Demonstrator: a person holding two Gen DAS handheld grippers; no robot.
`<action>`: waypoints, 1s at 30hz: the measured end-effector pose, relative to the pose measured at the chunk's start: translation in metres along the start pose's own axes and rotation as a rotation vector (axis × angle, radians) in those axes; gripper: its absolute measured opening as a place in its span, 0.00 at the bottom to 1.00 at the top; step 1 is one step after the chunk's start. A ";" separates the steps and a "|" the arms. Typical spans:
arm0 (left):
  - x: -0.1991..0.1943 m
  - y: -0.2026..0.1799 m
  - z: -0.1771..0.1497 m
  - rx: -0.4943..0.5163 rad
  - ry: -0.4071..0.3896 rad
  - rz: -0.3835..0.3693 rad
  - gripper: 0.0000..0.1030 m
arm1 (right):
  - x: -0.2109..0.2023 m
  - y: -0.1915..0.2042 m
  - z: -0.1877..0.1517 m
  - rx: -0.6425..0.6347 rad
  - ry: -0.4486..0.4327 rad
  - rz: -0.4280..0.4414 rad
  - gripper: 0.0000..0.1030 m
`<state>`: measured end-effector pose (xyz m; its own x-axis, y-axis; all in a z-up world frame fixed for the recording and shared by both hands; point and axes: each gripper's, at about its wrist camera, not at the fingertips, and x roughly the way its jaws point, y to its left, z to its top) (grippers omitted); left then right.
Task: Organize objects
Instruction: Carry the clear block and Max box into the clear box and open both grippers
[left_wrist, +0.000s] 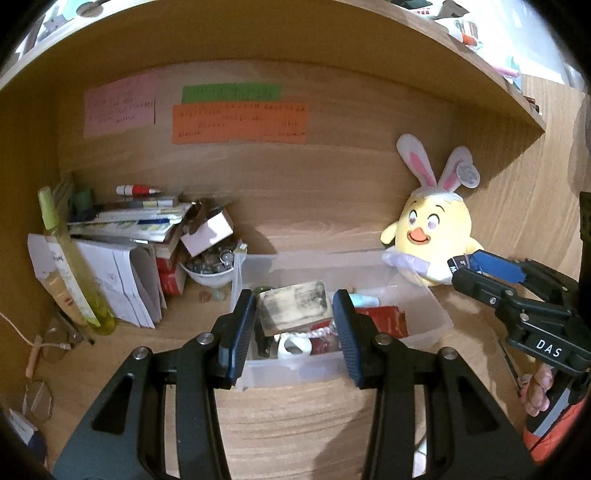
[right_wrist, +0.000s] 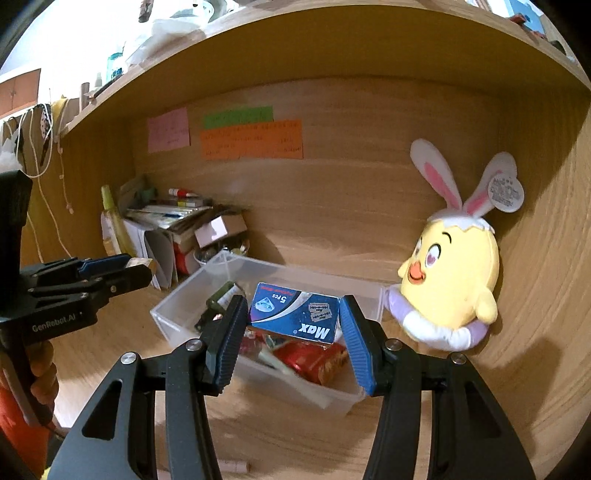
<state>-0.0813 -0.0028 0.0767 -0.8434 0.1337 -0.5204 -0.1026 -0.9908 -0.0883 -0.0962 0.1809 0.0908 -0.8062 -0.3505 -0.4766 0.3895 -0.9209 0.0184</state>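
Holding one small box in each gripper above the clear bin, both off the desk surface. Left gripper (left_wrist: 295, 332) is clamping a worn silvery-tan box (left_wrist: 293, 308) between its pads, jaws narrowed onto it. Right gripper (right_wrist: 291, 339) is gripping a blue "Max" razor-blade box (right_wrist: 295, 314) the same way, pads pressing its short ends.

Just past the fingertips, the clear plastic bin (left_wrist: 436, 314) is sitting on the wooden desk (left_wrist: 288, 417), open-topped and already part filled: red packet (right_wrist: 314, 360), a white ring-shaped item (left_wrist: 293, 347), a dark green tube (right_wrist: 221, 297), other small bits I can't identify. Judging by that, sorting into the bin is under way and these two boxes are looking like the next to go in or to be relocated; can't tell which from here.

Further left, clutter is still waiting: a white bowl of marbles (left_wrist: 208, 267), a small open carton (left_wrist: 208, 230) tipping over it, a leaning stack of books and papers (left_wrist: 129, 225) with a red-white marker (left_wrist: 138, 190) on top, a tall yellow-green bottle (left_wrist: 70, 258) leaning at the near-left end. Loose marbles (left_wrist: 208, 294) are lying on the desk beside the bowl.

Far right, a yellow chick plush with bunny ears (right_wrist: 454, 280) is sitting against the side wall, touching the bin's far-right corner. Sticky notes (left_wrist: 236, 114) are on the back panel
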 end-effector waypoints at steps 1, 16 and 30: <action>0.001 0.001 0.001 -0.001 -0.002 0.000 0.42 | 0.002 0.000 0.002 0.000 -0.002 -0.001 0.46; 0.048 0.016 0.003 -0.054 0.074 0.008 0.42 | 0.052 -0.020 0.006 0.034 0.076 -0.024 0.47; 0.091 0.020 -0.011 -0.054 0.171 -0.002 0.42 | 0.100 -0.028 -0.017 0.058 0.204 -0.014 0.47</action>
<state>-0.1542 -0.0106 0.0186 -0.7409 0.1421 -0.6564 -0.0719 -0.9885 -0.1329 -0.1804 0.1744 0.0272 -0.7022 -0.3010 -0.6452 0.3476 -0.9358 0.0583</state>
